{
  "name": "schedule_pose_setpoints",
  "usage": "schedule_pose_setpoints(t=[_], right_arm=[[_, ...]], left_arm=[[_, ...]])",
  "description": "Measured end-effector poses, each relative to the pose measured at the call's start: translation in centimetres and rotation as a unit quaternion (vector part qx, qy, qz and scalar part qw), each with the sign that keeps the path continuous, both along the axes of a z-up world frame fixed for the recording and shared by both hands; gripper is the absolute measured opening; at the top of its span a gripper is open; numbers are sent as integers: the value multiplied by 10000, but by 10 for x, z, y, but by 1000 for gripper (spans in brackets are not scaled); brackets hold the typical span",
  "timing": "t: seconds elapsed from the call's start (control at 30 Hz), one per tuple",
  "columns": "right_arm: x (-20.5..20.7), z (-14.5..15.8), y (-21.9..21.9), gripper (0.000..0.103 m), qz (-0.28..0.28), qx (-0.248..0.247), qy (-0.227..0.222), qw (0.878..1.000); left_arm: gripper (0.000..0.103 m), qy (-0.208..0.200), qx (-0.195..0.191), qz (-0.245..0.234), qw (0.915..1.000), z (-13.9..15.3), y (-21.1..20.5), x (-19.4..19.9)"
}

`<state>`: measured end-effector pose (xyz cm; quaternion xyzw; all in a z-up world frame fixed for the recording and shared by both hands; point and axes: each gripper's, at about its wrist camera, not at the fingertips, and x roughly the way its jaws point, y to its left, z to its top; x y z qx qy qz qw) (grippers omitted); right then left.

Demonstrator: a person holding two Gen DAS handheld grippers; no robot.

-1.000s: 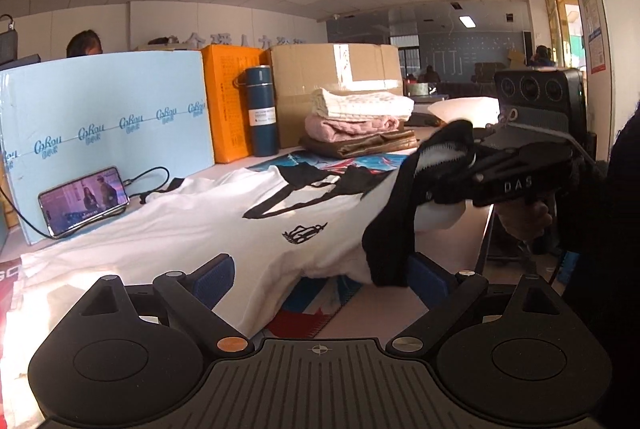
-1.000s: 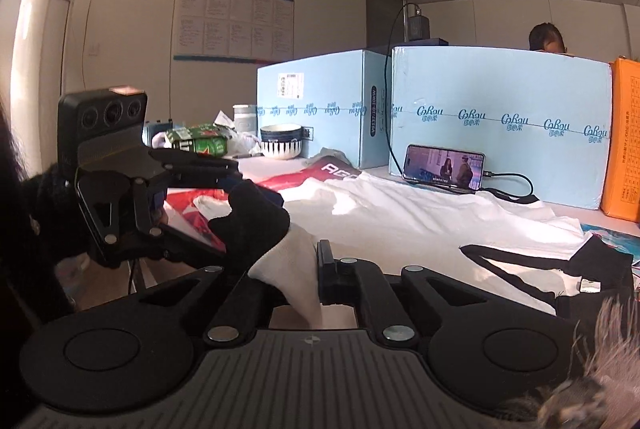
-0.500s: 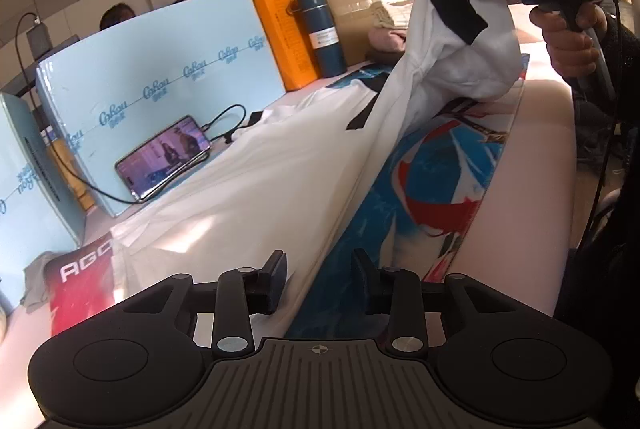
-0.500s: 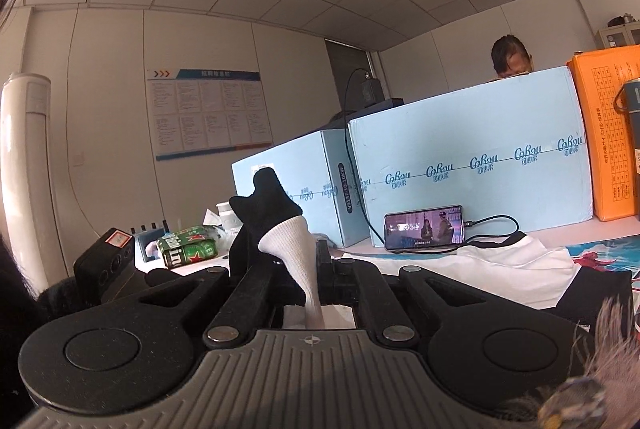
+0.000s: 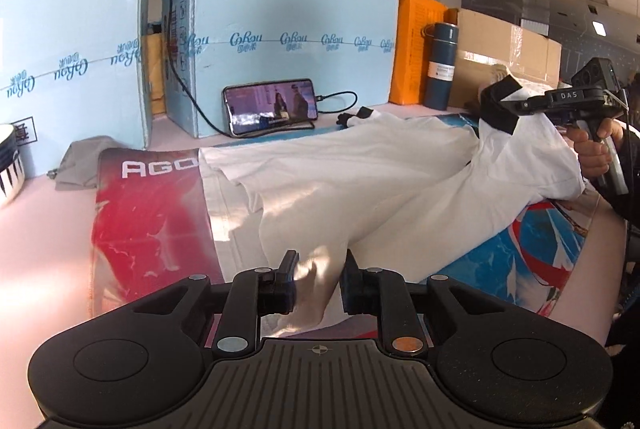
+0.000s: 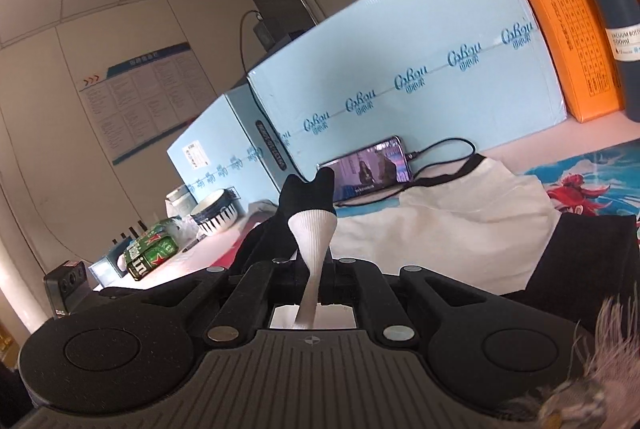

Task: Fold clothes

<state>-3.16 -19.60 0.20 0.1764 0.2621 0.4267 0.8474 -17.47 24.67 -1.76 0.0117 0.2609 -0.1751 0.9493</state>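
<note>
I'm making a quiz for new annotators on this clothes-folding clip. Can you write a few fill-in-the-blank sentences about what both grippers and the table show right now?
1. The right gripper is shut on the white T-shirt at its ____-coloured cuff.
2. Cloth of that T-shirt sits between the fingers of the ____ gripper.
3. The black smartphone with a lit screen leans against the light ____ foam board.
4. The tall dark blue vacuum bottle stands in front of the ____ box.

Missing words: black; left; blue; orange

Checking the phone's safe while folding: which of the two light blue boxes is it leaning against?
The phone leans on the right-hand blue box, whose long printed face looks toward us; the left box stands clear.
</note>
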Motion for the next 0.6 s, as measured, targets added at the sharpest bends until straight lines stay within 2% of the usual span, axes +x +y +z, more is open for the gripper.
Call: schedule_pose_setpoints(t=[0.03,0.1,0.23,0.3,0.4,0.5,0.6], right_arm=[[5,-3,0,7,-209,-190,164,9995],[14,-9,0,49,-688,-611,459,9947],[-12,-7,-20,55,-1011,-642,235,9925],[-32,-3,-31,72,-993,-581,73,9933],[-68,-1,-40,74,-985,-682,-14,9928],[-101,-4,-39,73,-685,-878,-122,9937],[-125,-6,-21,71,-366,-1519,-562,9861]], left_arm=[[20,51,-54,88,9999,-1,2,1],[20,150,-168,255,9994,-3,6,2],[20,297,-472,428,9975,-6,9,3],[20,298,-517,532,9968,-7,9,2],[20,300,-585,687,9955,-9,10,0],[20,285,-597,815,9945,-10,8,-2],[20,258,-567,892,9941,-9,6,-3]])
